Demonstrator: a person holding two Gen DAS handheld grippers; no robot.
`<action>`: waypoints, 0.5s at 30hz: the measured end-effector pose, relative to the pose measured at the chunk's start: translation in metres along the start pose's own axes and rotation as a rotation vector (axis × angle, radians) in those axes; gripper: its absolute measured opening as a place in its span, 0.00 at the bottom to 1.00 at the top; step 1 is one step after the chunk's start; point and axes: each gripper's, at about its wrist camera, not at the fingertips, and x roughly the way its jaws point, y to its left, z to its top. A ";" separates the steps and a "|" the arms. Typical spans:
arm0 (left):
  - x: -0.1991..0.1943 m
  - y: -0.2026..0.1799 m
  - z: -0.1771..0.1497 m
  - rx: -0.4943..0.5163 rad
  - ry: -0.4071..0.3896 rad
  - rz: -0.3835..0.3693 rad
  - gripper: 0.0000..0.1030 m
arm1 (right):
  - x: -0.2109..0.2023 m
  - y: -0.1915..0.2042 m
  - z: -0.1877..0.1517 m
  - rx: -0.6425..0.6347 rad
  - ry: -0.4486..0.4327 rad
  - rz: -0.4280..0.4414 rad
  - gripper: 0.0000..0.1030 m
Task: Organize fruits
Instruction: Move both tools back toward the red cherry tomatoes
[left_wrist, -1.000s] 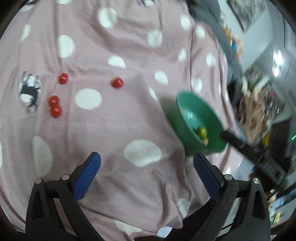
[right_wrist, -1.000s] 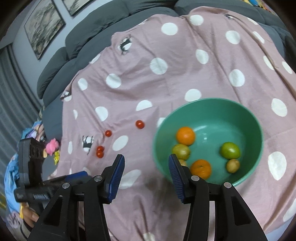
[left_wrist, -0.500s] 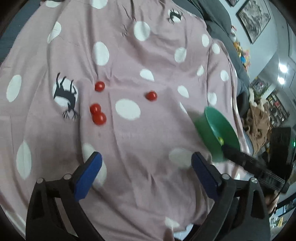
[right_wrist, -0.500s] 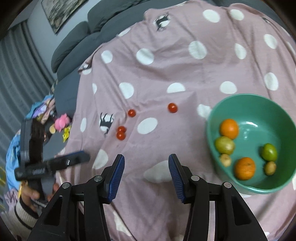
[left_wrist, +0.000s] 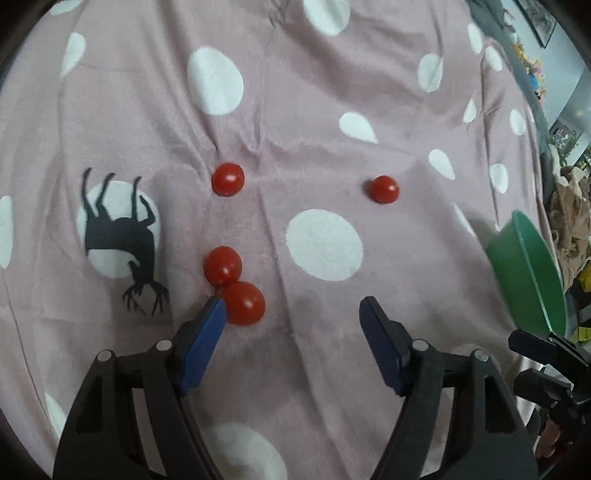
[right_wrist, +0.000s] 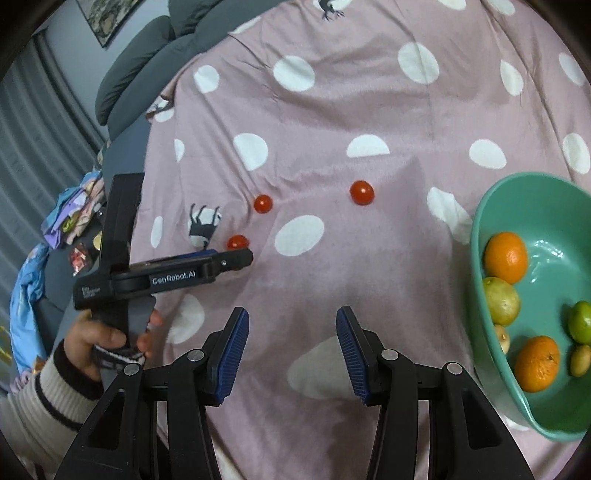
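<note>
My left tongs (left_wrist: 291, 306) hang low over the pink dotted cloth (left_wrist: 280, 122), jaws apart and just now narrowing; the near tomato (left_wrist: 243, 303) sits just inside the left pad (left_wrist: 207, 328), touching or all but touching it, not pinched. A second tomato (left_wrist: 222, 266) lies against the first, behind it. A third tomato (left_wrist: 228, 179) rests farther back near a fold in the cloth, and a fourth tomato (left_wrist: 384, 189) lies off to the right, well apart from the rest. The deer print (left_wrist: 122, 236) is left of the pair. My right tongs (right_wrist: 291, 347) hover part open over bare cloth with nothing between the pads. The green bowl (right_wrist: 480, 229) sits to their right, tilted toward the right-wrist camera, holding two oranges (right_wrist: 506, 256), a yellow-green fruit (right_wrist: 500, 301), a lime (right_wrist: 580, 321) and two small tan fruits (right_wrist: 580, 360). In that view my left hand (right_wrist: 107, 339), in a striped sleeve (right_wrist: 48, 391), grips the left tool's handle.
</note>
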 end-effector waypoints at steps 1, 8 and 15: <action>0.003 0.000 0.002 0.009 0.000 0.010 0.72 | 0.003 -0.003 0.001 0.006 0.005 -0.001 0.48; -0.008 -0.007 0.000 0.031 -0.020 -0.086 0.71 | 0.015 -0.013 0.005 0.031 0.022 -0.006 0.48; 0.007 -0.006 0.004 0.076 -0.001 0.082 0.66 | 0.023 -0.009 0.013 0.022 0.018 0.014 0.48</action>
